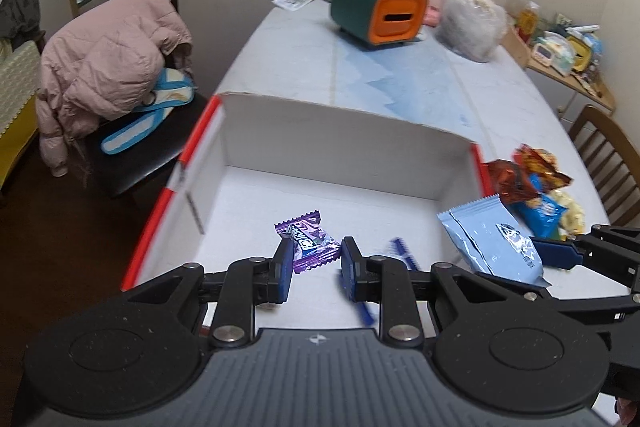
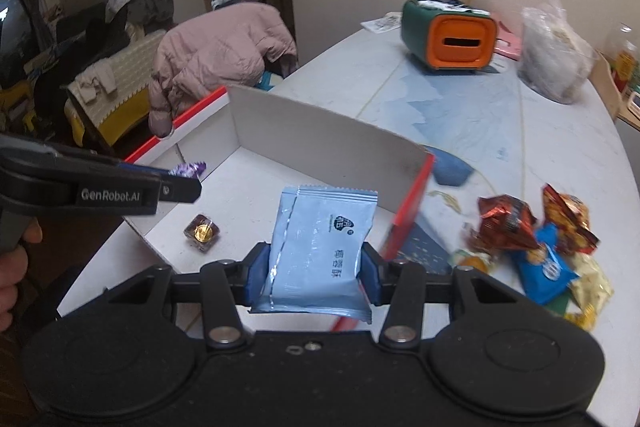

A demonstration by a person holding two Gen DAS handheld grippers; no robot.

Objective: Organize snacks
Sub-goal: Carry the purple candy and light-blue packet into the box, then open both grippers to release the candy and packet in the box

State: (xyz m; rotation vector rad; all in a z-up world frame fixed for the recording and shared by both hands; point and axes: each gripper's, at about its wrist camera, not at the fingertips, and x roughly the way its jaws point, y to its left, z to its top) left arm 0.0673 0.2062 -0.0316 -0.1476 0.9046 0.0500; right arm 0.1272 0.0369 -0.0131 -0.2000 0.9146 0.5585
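Both your grippers hold snacks over the white cardboard box with red edges (image 1: 344,131).

Your left gripper (image 1: 313,259) pinches a purple foil candy wrapper (image 1: 308,243); your right gripper (image 2: 316,267) clamps a pale blue snack packet (image 2: 320,247). A small brown-and-gold wrapped sweet (image 2: 202,231) lies on the box floor at 9 o'clock of the packet. The loose pile of red, blue and yellow snack bags (image 2: 536,243) sits at 3 o'clock on the marble-patterned table (image 2: 560,147).

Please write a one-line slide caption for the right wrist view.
Right gripper holds a light blue snack packet over the open white box; more snacks wait on the table.
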